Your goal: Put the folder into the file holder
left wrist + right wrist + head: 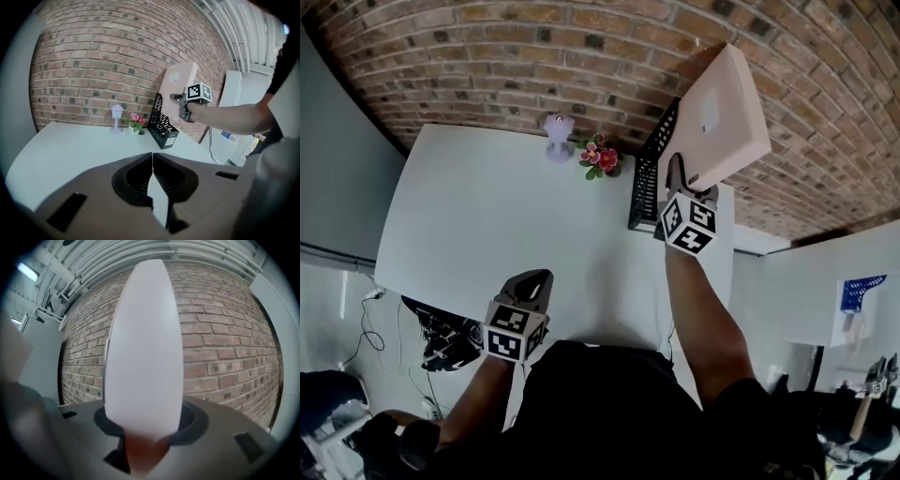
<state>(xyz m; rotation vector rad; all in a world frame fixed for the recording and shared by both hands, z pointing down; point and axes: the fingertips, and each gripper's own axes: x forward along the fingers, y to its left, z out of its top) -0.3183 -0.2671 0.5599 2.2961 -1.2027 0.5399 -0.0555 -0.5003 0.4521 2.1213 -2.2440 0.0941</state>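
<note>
Insertion not yet done. Right gripper (679, 176) is clamped on the lower edge of the folder (724, 114), a smooth, rigid, pale-pink slab, held tilted in the air above the black perforated file holder (647, 178) on the matte white table (506, 225). Remaining: lower folder into slot, release. Left gripper (532, 284) jaws together, empty.

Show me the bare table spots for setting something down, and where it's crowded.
Free: the broad table left of the file holder, in front of the small lamp and flowers. Crowded: the back right, where the right gripper holds the folder near it.
</note>
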